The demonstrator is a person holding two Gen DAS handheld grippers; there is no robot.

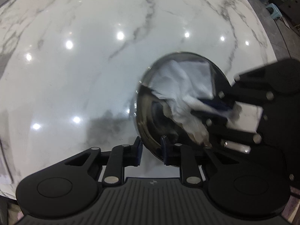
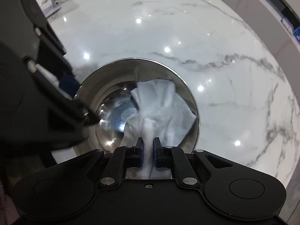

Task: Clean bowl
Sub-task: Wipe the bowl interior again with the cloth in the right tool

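Steel bowl [image 2: 138, 105] sits on the marble table [image 2: 215, 43]. Right gripper [image 2: 148, 146] pinches a white paper towel [image 2: 165, 110], wad lying inside the bowl against the far-right wall, straight ahead of its fingers. Left gripper [image 1: 151, 150] clamps the bowl's near rim, steadying. Right is the wiping hand; unwiped bottom lies left of the towel.

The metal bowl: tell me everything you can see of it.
The metal bowl is round and shiny, like polished steel, with a thin rolled rim and a mirror-bright inside. It sits upright on the white marble table. A crumpled white paper towel lies inside against its wall, pinched by the right gripper. The left gripper straddles the near rim, one finger inside and one outside, apparently holding the bowl steady. The view is blurred; no dirt can be made out.
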